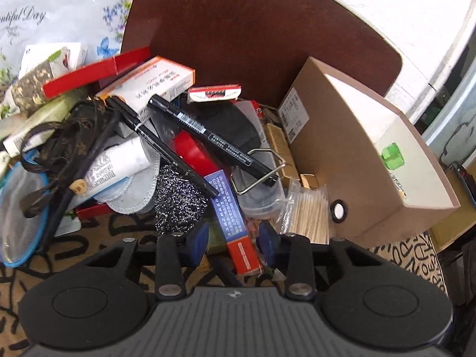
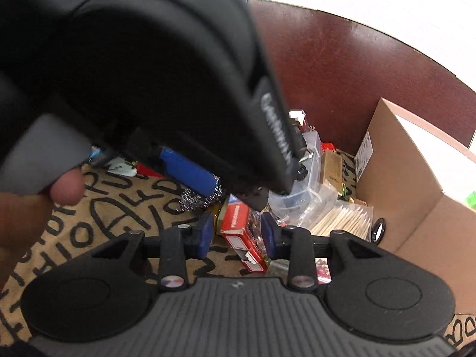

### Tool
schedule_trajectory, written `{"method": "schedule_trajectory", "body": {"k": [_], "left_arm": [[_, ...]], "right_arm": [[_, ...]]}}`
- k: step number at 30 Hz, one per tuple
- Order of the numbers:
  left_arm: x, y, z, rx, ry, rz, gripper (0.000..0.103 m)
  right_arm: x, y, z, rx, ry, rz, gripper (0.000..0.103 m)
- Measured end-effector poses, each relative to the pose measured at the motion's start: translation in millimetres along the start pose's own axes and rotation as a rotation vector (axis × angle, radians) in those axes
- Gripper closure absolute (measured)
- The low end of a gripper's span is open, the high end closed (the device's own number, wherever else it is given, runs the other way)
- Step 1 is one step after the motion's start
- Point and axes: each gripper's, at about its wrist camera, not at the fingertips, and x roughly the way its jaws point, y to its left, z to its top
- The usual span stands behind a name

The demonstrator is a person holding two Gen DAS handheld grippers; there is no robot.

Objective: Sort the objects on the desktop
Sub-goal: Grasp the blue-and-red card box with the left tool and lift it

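Cardboard box (image 1: 351, 160) walls off 3 o'clock, dark wooden board (image 1: 253, 29) blocks 12. Clutter heap fills the centre; bare patterned mat (image 1: 89, 255) only at 7 o'clock. My left gripper (image 1: 232, 239) part spread, straddling the red-and-blue carton (image 1: 235, 226), pads not touching. My right gripper (image 2: 238, 233) part spread around the same carton (image 2: 238, 229), left gripper body (image 2: 134, 59) crowding 11.

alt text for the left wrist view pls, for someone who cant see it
The left gripper, jaws partly closed, straddles a red and blue box at the near edge of a desk pile. Behind lie two black markers, a steel scourer, a bag of toothpicks and an open cardboard box.
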Motion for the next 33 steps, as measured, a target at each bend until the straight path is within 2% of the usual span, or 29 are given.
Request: {"method": "schedule_trajectory", "body": {"k": [5,7,16,23,28,29,33], "left_arm": [[18.4,3.4,4.7,-0.033,0.032,0.004,0.066],[21.4,4.0,4.0,-0.027,0.043,-0.012,0.079],[-9.2,2.6,-7.1,-0.004,0.033,-0.007,0.078],[-44.3,3.2,-32.4,-0.007,0.048,-0.003,0.076],[-55.2,14.6,-60.9,-0.014,0.091,-0.003,0.078],[-57.6,17.9,-65.7,-0.019,0.087,0.002,0.078],[-69.1,27.6,-77.8,-0.025,0.061,0.064,0.055]], "right_arm": [[8.4,1.9,-3.5,-0.021,0.007,-0.029,0.069],[10.5,3.5,-4.6,-0.032,0.009,-0.034,0.069],[-15.0,19.0,-7.2,-0.076,-0.003,-0.012,0.072],[-58.8,31.4,-9.9,-0.065,0.005,0.043,0.071],[-82.3,44.9,-31.5,-0.037,0.058,0.146,0.073],[-84.9,48.6,-35.8,-0.034,0.073,0.165,0.072],[-95.1,59.1,-46.2,-0.059,0.086,0.178,0.069]]}}
